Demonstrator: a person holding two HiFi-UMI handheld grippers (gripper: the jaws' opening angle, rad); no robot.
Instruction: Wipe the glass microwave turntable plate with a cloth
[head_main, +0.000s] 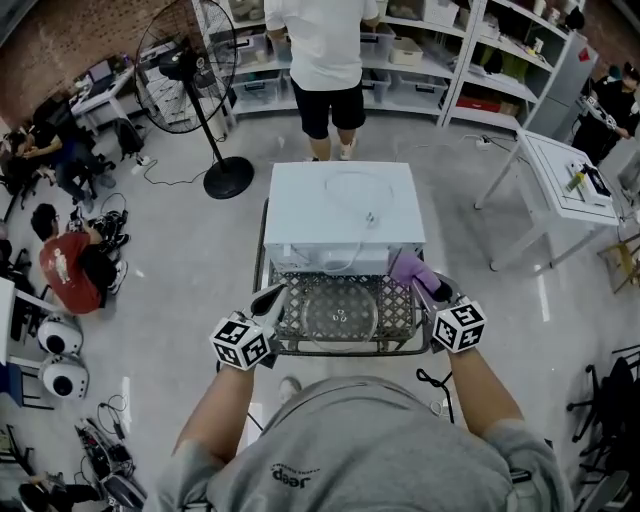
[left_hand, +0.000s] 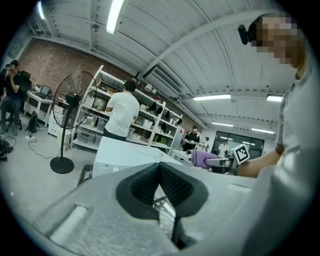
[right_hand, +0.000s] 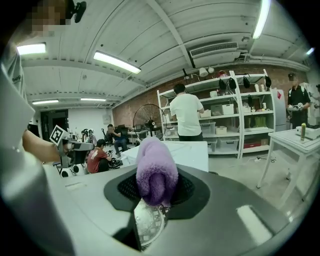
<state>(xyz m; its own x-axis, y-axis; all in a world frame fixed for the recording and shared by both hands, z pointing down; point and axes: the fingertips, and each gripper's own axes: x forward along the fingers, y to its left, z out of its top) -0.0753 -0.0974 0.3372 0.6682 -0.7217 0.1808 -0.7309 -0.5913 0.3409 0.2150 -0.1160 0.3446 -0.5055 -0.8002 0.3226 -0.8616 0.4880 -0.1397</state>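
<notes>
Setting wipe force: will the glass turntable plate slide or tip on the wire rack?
Likely slides: the smooth glass plate lies flat on the bare wire rack. Tipping seems unlikely, since it's low and wide. Probably brittle, so press gently.

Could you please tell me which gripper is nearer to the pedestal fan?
Left. The left gripper is at the wire basket's left end, the side where the pedestal fan stands; the right gripper, clamping the purple cloth, is at the basket's right end.
</notes>
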